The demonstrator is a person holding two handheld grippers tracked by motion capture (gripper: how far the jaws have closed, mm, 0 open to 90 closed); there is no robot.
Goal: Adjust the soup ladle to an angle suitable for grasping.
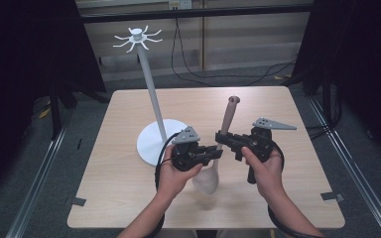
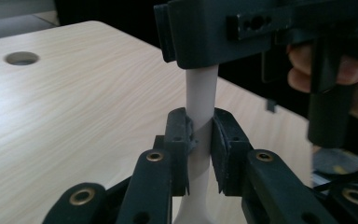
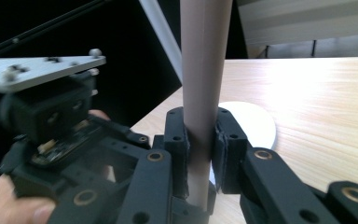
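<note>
A long spoon with a pale bowl and a brown handle stands tilted above the wooden table, its bowl low near the front. My left gripper is shut on the spoon's pale neck, just above the bowl; the pads of this left gripper press it from both sides. A little higher up, my right gripper is shut on the brown handle, with the right gripper clamping it between both pads. The two grippers face each other, nearly touching.
A white stand with a round base and a ring of hooks on top rises just left of the grippers. Its base lies behind the handle. A round hole is cut in the tabletop. Dark curtains flank the table.
</note>
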